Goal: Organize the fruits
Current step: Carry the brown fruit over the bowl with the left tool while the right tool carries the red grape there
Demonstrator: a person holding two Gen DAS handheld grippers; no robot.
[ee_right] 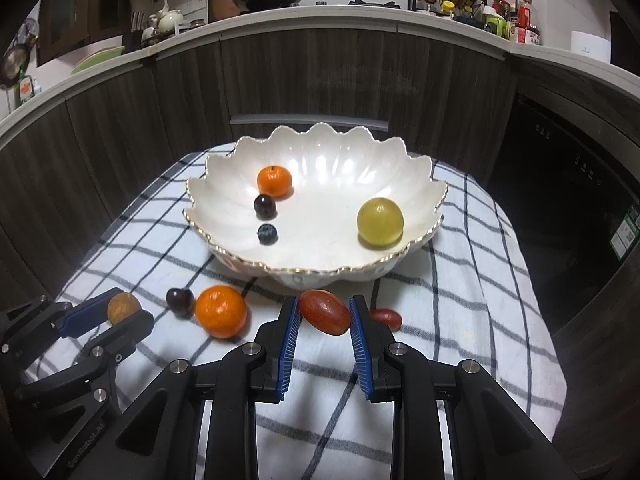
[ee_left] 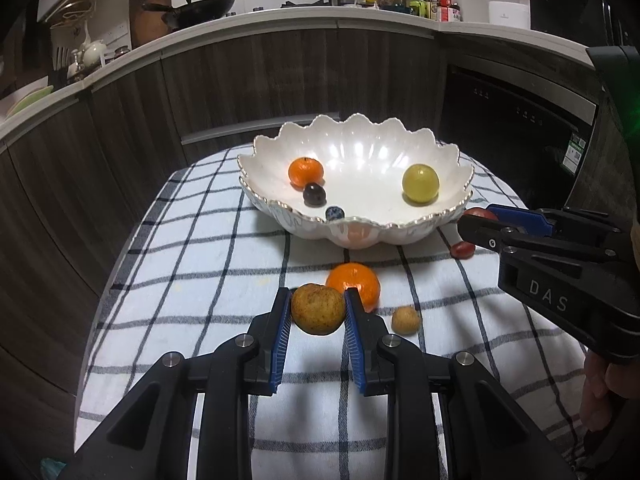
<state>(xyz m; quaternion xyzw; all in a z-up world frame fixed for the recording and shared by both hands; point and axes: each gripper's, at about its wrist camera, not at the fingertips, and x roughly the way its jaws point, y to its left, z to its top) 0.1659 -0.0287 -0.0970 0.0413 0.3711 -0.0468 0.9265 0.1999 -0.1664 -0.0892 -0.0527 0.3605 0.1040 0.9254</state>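
Two tools are in use above a small counter (ee_left: 224,248) covered with a white cloth checked in dark lines.

Left tool (ee_left: 318,304): its blue pads are clamped on a round brown fruit (ee_left: 318,309), one pad on each side. The fruit appears clear of the cloth.

Right tool (ee_right: 325,311): its blue pads are clamped on an oblong red fruit (ee_right: 325,312), which lies tilted between them. A hand (ee_left: 600,392) shows at the right edge of the left wrist view, below the right tool's black body.

Bowl: a white scalloped bowl (ee_right: 320,152) with a gilt rim stands on the far half of the cloth. It contains four fruits:
- a small orange fruit (ee_right: 274,181) at far left;
- a dark round fruit (ee_right: 265,205) just beside it, on the near side;
- a blueberry (ee_right: 267,234) nearer still, close to the rim;
- a yellow-green round fruit (ee_right: 380,222) on the right, well apart from the other three.

Cloth, near side of the bowl:
- a larger orange fruit (ee_right: 221,311) lies between the two tools;
- a dark cherry (ee_right: 180,301) lies just to its left, its stem running towards the bowl;
- a small red fruit (ee_right: 386,317) lies just right of the right tool;
- a small tan fruit (ee_left: 406,320) lies just right of the left tool.
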